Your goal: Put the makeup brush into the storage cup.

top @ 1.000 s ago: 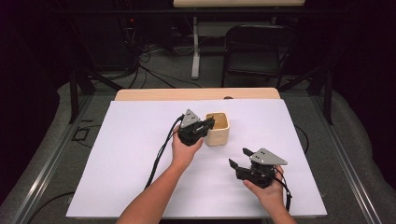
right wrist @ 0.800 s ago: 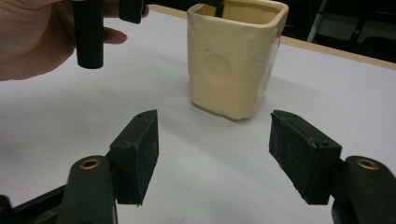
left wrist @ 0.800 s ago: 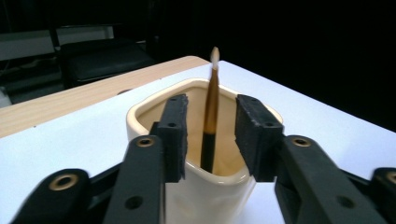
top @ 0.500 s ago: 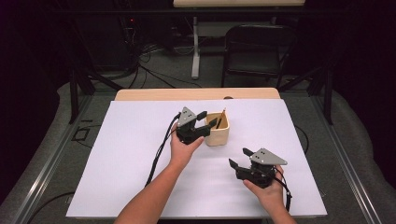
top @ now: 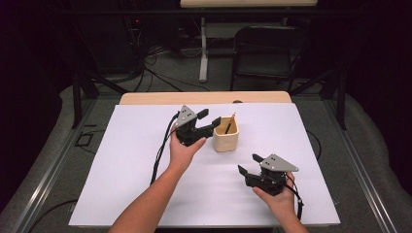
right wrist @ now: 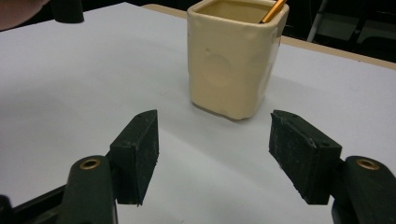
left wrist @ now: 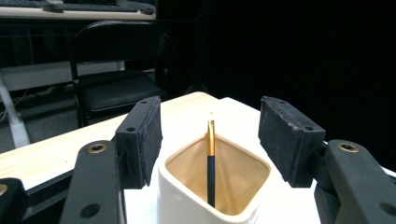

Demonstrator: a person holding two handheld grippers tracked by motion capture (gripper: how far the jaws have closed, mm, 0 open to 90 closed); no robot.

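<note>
presently: left gripper (top: 210, 121), jaws spread, holding nothing, raised just left of the cream cup (top: 226, 136), one pad at its rim. right gripper (top: 250, 165), jaws spread, empty, low over the white sheet (top: 121, 170), apart from cup. pencil (left wrist: 210, 163) stands tilted inside cup. black chair (top: 267, 53) beyond table.

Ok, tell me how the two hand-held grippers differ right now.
The left hand-held gripper is up at the cream cup, jaws either side of its near rim; the right hand-held gripper sits nearer the person, apart from it. The left is raised, the right low over the white sheet. Both are open and empty.
</note>
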